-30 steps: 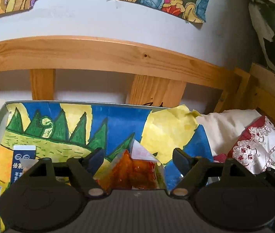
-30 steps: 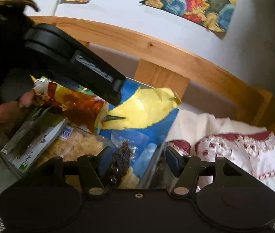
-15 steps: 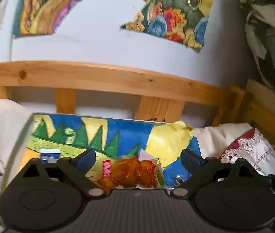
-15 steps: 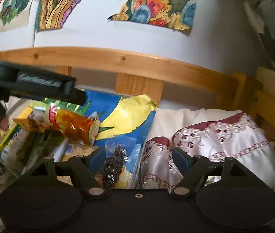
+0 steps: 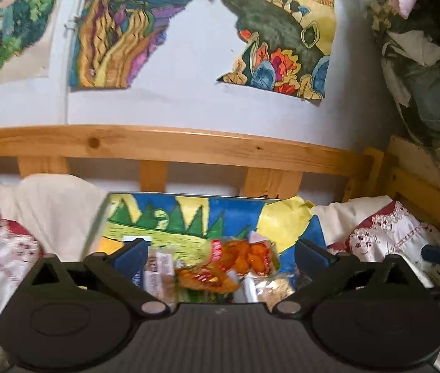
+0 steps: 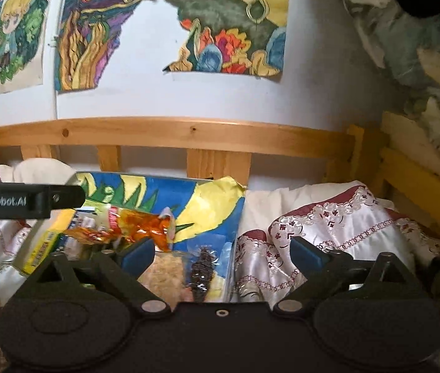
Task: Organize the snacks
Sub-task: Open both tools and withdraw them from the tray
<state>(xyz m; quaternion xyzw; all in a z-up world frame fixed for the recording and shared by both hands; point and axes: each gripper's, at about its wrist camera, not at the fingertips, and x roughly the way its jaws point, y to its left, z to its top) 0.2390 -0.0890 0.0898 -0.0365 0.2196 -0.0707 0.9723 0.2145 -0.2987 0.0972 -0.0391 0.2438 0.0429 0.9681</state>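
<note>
now left gripper, right gripper jaws just opened wide, empty.

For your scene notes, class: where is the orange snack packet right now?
In both wrist views the orange snack packet lies in the painted box, on the other snacks, in front of the wooden bed rail, untouched by either gripper.

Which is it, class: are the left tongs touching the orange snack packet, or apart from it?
Apart. The left wrist view shows the left tongs, just opened wide, with both pads clear of the orange snack packet, which lies in the box beyond them.
</note>
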